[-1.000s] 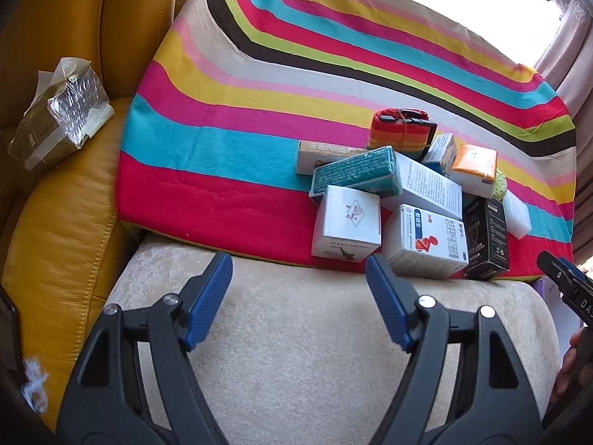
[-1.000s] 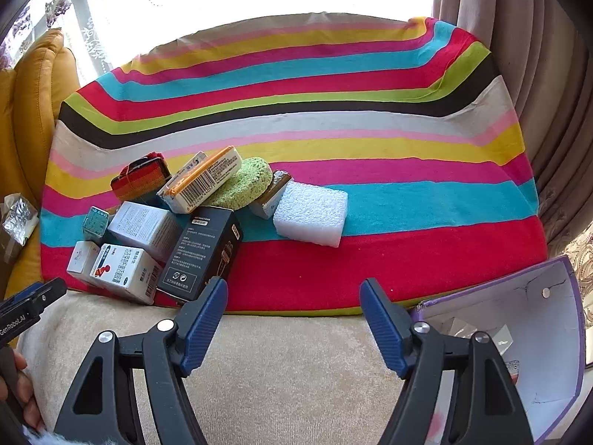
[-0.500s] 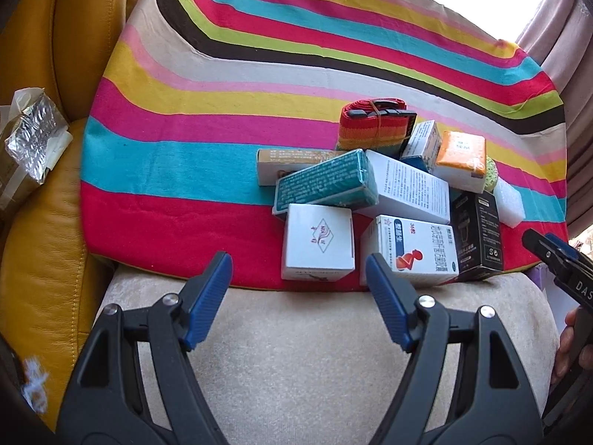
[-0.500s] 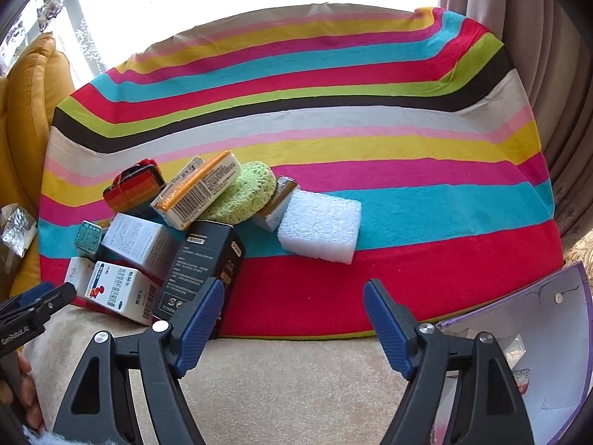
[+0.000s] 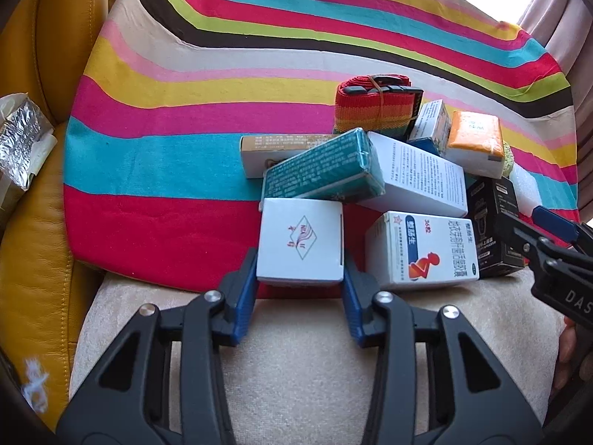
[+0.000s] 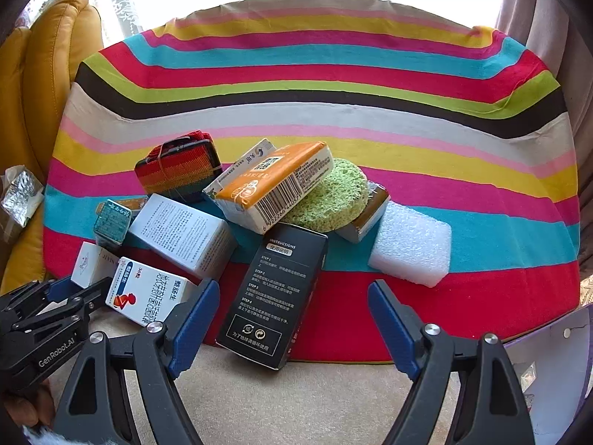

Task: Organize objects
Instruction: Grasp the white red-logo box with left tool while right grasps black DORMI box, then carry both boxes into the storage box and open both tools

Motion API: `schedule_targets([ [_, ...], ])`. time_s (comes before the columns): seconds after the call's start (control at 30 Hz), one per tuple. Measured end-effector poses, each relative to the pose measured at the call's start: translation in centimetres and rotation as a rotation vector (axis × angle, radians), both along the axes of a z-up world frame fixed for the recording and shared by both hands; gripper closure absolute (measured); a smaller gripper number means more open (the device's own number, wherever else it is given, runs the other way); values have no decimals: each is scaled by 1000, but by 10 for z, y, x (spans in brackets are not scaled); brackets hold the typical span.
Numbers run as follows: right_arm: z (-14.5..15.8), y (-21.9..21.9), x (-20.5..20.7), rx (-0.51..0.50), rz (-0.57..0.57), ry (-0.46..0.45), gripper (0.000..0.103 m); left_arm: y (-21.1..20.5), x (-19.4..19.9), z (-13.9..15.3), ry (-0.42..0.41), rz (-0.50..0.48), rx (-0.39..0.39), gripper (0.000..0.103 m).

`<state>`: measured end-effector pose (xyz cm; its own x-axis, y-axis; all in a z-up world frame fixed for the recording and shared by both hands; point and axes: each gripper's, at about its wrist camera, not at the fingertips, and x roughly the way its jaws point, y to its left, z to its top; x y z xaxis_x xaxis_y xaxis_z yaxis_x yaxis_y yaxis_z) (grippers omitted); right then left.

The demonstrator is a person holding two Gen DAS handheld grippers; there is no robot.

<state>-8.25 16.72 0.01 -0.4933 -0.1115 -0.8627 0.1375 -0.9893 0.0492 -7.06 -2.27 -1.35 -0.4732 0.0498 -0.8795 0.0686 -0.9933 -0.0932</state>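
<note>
Tongs of the left hand [image 5: 300, 278] are closed on the white box [image 5: 301, 241], best lifted straight clear of the teal box [image 5: 323, 169] resting on it; right tongs [image 6: 292, 319] are held wide, empty.

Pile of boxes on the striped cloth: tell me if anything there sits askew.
Yes. The teal box lies tilted across the white printed box and a box behind. The orange pack leans on the green sponge. The black instruction box overhangs the cloth's front edge.
</note>
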Motion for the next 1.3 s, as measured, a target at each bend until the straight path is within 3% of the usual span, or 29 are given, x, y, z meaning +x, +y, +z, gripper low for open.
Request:
schedule_targets([
  [0.03,-3,-2,-1,8,1,-5,23,-1,1,0,3,3,4,58],
  [0.1,-7,-2,-2,7,6,-18,39,-2,3,0,8,9,14,58],
  [0.17,-10,-1,-2,12,-3,-27,60,-3,7,3,21,11,23,58],
  [0.73,20,31,57,-82,-14,94,63,15,62,45,197,75,-2,58],
  [1.3,34,114,98,-153,-152,134,63,125,71,60,240,-162,16,58],
])
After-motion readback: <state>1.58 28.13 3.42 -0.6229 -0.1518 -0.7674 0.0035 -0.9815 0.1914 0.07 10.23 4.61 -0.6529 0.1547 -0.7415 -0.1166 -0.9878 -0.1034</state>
